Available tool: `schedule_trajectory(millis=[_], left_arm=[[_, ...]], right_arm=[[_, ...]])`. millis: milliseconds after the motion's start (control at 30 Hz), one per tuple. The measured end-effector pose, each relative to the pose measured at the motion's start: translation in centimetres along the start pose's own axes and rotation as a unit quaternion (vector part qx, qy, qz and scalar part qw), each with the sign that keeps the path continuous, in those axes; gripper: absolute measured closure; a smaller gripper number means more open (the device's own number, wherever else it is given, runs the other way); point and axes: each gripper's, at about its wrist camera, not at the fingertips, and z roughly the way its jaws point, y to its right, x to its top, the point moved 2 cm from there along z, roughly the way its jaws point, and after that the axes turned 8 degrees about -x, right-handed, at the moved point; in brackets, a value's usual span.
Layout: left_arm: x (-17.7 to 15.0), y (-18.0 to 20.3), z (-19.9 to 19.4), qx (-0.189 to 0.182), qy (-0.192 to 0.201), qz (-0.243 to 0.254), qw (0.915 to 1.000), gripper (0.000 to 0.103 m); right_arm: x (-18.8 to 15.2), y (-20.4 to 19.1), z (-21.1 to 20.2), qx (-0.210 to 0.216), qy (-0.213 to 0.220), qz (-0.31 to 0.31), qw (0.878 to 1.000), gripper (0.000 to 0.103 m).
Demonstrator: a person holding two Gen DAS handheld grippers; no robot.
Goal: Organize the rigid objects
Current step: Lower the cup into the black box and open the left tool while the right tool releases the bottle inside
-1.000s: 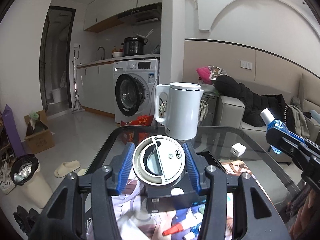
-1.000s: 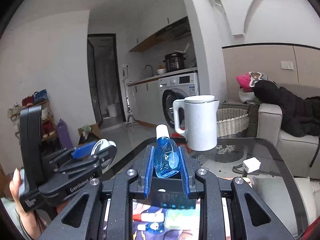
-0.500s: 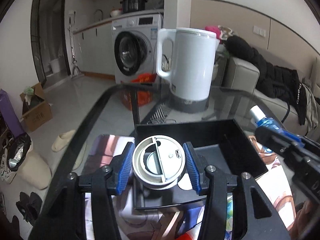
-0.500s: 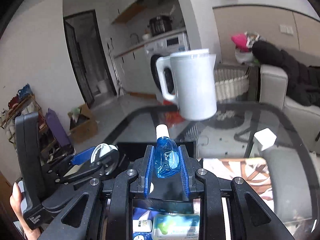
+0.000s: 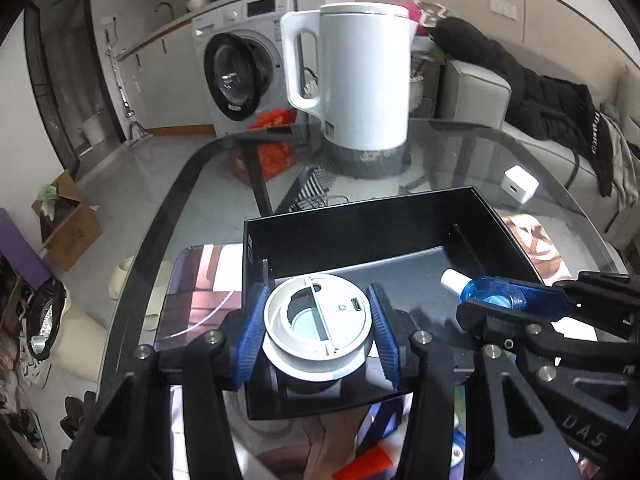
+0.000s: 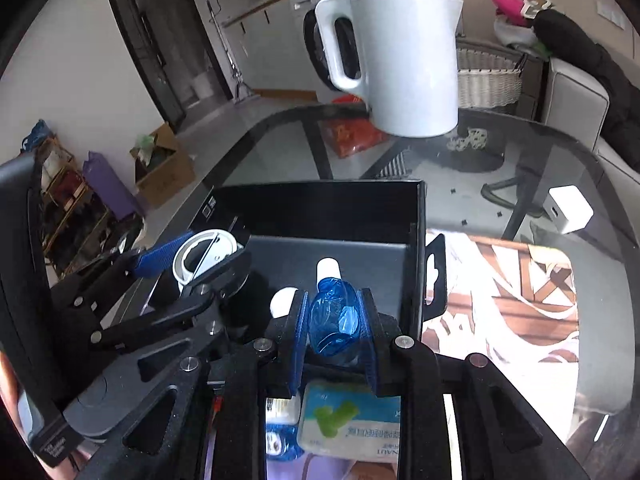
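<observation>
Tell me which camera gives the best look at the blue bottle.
The right wrist view. There the blue bottle sits centred between the right tongs, body and white cap both visible, over the black tray. The left wrist view shows it only at the right edge, from the side, partly hidden by the pads.

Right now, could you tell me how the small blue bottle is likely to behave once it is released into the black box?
The blue bottle looks rounded, so it may roll across the black box. Its creased side suggests thin, squeezable plastic, probably light.
</observation>
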Motion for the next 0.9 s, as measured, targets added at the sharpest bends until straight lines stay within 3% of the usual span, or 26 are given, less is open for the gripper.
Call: schedule_trajectory(millis=[533,700,800,900], left_arm=[[-1.1,1.0,-1.2,-0.013,-0.034,0.032,0.9988,0.054],[-1.2,0.6,-1.6,-0.028,-0.025,0.021,0.9991,0.047],[-1.1,0.6,-1.9,-0.030,-0.017,0.019,0.9992,0.046],[-1.0,0.6,-3.0,-0.027,0.006,0.022,0.9994,0.041]], right_arm=[[-1.9,-0.3,-1.4,0.019,-0.069,0.008,0.997,0.080],[-2.2,-0.4,-1.6,0.012,-0.063,0.007,0.998,0.078],[-2.2,-0.2,-2.1,0.008,-0.049,0.011,0.999,0.070],[-2.2,0.3,-3.0,0.010,-0.026,0.017,0.999,0.070]])
